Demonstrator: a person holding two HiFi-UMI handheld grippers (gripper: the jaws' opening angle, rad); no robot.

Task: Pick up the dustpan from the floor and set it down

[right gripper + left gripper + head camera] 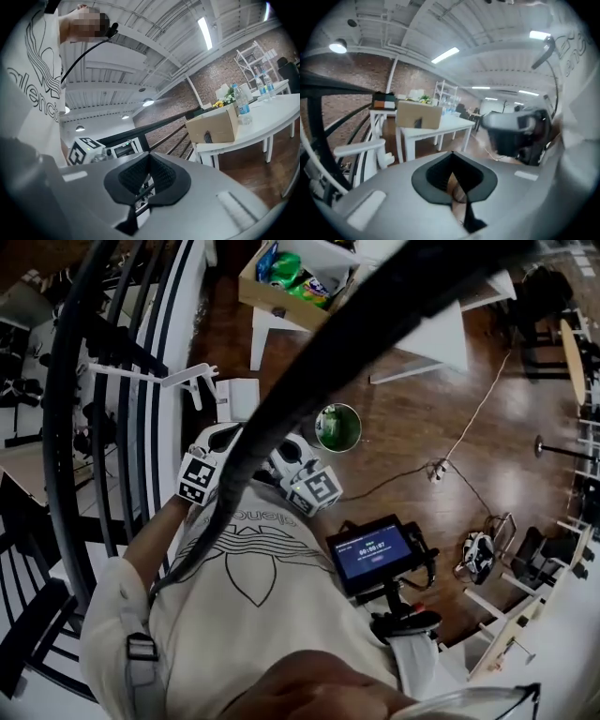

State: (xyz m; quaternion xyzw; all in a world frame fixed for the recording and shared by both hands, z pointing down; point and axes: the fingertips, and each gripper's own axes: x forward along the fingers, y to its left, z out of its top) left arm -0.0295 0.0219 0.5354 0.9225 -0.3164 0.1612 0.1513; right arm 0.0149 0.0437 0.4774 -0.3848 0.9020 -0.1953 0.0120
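Evidently the pick-up has not begun. Next to the black stair railing point(141, 427), the left gripper point(453, 185) is held close to the person's chest, jaws pressed together on nothing. The right gripper point(146, 185) beside it is likewise closed and empty (both look out across the room, not down). The dustpan cannot be picked out for sure. A flat white piece point(236, 397) on the wooden floor point(412, 427), left of a green bucket point(337, 427), may be it, so its heading and long axis cannot be told. The next move probably calls for lowering a gripper and parting its jaws.
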